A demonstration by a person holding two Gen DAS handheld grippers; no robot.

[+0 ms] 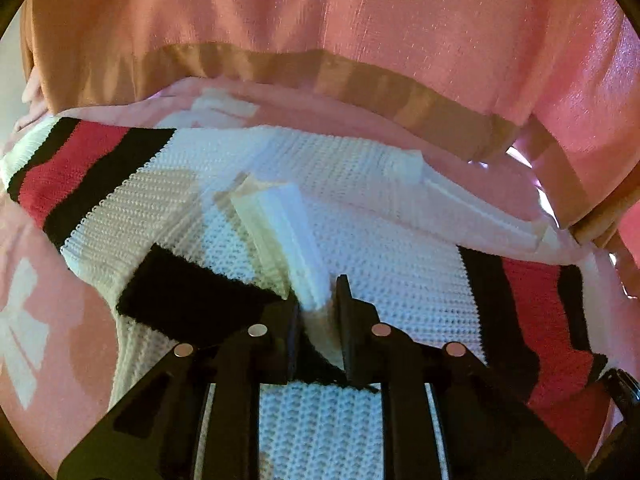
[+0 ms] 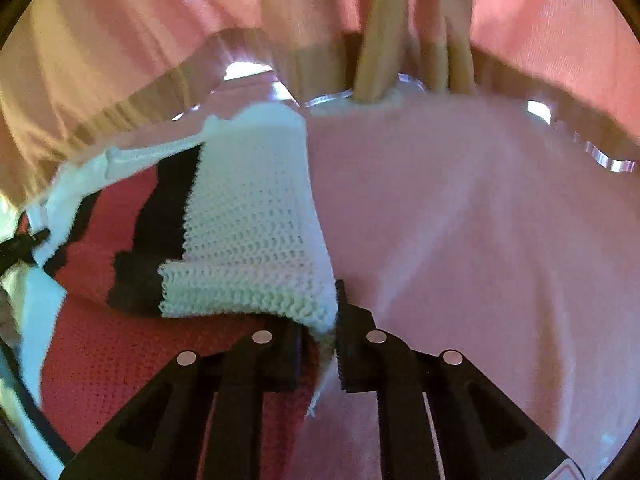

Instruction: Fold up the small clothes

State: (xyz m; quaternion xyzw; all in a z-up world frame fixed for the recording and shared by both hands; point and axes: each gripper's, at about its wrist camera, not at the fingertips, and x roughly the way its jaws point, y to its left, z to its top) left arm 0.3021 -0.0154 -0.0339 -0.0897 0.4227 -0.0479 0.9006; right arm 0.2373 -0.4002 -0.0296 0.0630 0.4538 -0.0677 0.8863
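Note:
A small white knit sweater with black and red stripes lies on a pink cloth. My left gripper is shut on a raised fold of the sweater's white knit near its middle, beside a black band. A red and black striped sleeve lies at the left and another one at the right. In the right wrist view my right gripper is shut on the white edge of the sweater and holds it lifted, folded over the red part.
The pink cloth covers the table. A person in a pink top with a tan hem stands close behind the table edge. A white bow print marks the cloth at the left.

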